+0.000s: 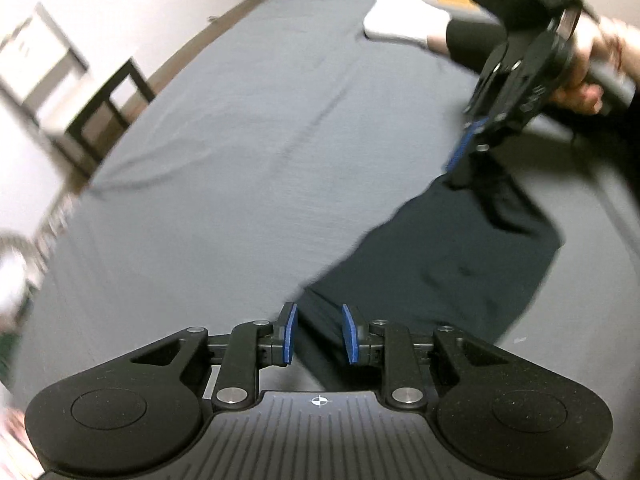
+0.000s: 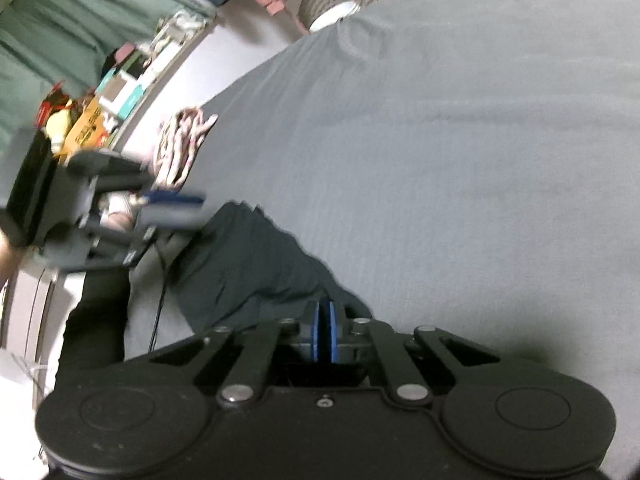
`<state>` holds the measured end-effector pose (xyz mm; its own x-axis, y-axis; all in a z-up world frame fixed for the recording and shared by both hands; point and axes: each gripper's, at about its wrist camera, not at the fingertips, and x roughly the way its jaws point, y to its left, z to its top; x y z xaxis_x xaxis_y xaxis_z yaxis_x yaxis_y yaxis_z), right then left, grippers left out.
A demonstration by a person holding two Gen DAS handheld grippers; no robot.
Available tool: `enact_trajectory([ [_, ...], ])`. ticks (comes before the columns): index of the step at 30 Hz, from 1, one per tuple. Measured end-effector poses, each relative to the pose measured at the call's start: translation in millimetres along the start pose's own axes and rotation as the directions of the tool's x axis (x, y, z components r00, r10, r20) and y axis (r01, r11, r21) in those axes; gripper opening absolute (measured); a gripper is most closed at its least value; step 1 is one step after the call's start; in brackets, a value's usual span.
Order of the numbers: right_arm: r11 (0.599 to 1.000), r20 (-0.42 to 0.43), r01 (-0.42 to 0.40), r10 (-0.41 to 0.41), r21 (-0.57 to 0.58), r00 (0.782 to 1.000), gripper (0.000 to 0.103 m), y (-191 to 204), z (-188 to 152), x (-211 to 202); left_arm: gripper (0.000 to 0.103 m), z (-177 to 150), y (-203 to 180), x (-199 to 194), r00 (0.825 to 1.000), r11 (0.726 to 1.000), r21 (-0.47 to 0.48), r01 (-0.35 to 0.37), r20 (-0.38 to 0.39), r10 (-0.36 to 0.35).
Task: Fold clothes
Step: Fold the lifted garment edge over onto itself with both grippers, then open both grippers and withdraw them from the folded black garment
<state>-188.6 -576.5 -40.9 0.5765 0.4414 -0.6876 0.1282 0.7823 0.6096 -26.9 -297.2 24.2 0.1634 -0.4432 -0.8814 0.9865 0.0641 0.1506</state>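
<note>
Left wrist: dark garment [image 1: 440, 264] rumpled; left tongs [image 1: 319, 334] apart, right tongs [image 2: 324, 330] clamp it.

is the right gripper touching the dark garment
Touching. The left wrist view shows the right gripper pinching a raised corner of the dark garment.

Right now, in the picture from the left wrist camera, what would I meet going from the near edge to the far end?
Left hand-held gripper, open → dark garment lying on the grey sheet → right hand-held gripper pinching the garment's far end → open stretch of grey bed sheet → a foot in a white sock.
</note>
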Motion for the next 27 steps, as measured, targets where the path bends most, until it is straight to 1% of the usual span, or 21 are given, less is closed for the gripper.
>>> enact_trajectory([
  [2, 1.0, 0.01, 0.006, -0.006, 0.017, 1.0, 0.005, -1, 0, 0, 0.025, -17, -5, 1, 1.0, 0.999, -0.041, 0.004, 0.008, -0.003],
  [4, 0.999, 0.014, 0.014, -0.014, 0.028, 1.0, 0.006, -1, -3, -2, 0.025, -38, -14, 0, 1.0, 0.999, -0.049, -0.019, 0.014, 0.02],
  [5, 0.999, 0.016, 0.018, -0.019, 0.034, 1.0, 0.011, -1, -4, -2, 0.025, -47, -18, -7, 0.999, 0.999, -0.046, -0.027, 0.016, 0.028],
  [6, 0.999, 0.018, 0.022, -0.023, 0.04, 1.0, 0.019, -1, -5, -3, 0.025, -55, -23, -10, 0.999, 0.998, -0.049, -0.033, 0.02, 0.034],
  [8, 0.998, 0.022, 0.03, -0.031, 0.052, 0.999, 0.027, -1, -8, -5, 0.025, -65, -28, -17, 0.999, 0.998, -0.062, -0.031, 0.025, 0.032],
  [10, 0.997, 0.026, 0.038, -0.04, 0.063, 0.999, 0.031, -1, -11, -6, 0.025, -74, -33, -25, 0.999, 0.997, -0.08, -0.023, 0.034, 0.025],
  [12, 0.996, 0.03, 0.046, -0.048, 0.075, 0.998, 0.033, -1, -13, -7, 0.025, -82, -36, -26, 0.999, 0.996, -0.085, -0.026, 0.027, 0.028],
  [16, 0.993, 0.038, 0.062, -0.066, 0.098, 0.997, 0.033, -2, -18, -10, 0.025, -93, -41, -28, 0.999, 0.996, -0.081, -0.034, 0.025, 0.036],
  [19, 0.991, 0.043, 0.073, -0.079, 0.116, 0.996, 0.033, -2, -22, -12, 0.025, -92, -44, -22, 0.997, 0.994, -0.084, -0.063, 0.034, 0.066],
  [21, 0.986, 0.056, 0.082, -0.091, 0.142, 0.994, 0.033, -5, -18, -10, 0.025, -91, -42, -20, 0.996, 0.989, -0.129, -0.072, 0.052, 0.079],
  [23, 0.984, 0.057, 0.066, -0.077, 0.165, 0.995, 0.032, -8, -14, -6, 0.025, -90, -35, -17, 0.996, 0.981, -0.19, -0.046, 0.061, 0.059],
  [24, 0.983, 0.054, 0.056, -0.067, 0.173, 0.996, 0.025, -9, -13, -3, 0.025, -90, -32, -14, 0.997, 0.976, -0.215, -0.041, 0.056, 0.054],
  [25, 0.984, 0.048, 0.052, -0.061, 0.172, 0.997, 0.019, -9, -12, -1, 0.025, -89, -28, -11, 0.997, 0.97, -0.24, -0.036, 0.051, 0.049],
  [26, 0.985, 0.038, 0.055, -0.062, 0.163, 0.997, 0.01, -8, -11, 2, 0.025, -89, -25, -8, 0.998, 0.964, -0.265, -0.031, 0.046, 0.044],
  [27, 0.986, 0.041, 0.066, -0.073, 0.154, 0.996, 0.008, -8, -11, 2, 0.024, -89, -21, -6, 0.998, 0.957, -0.289, -0.026, 0.042, 0.039],
])
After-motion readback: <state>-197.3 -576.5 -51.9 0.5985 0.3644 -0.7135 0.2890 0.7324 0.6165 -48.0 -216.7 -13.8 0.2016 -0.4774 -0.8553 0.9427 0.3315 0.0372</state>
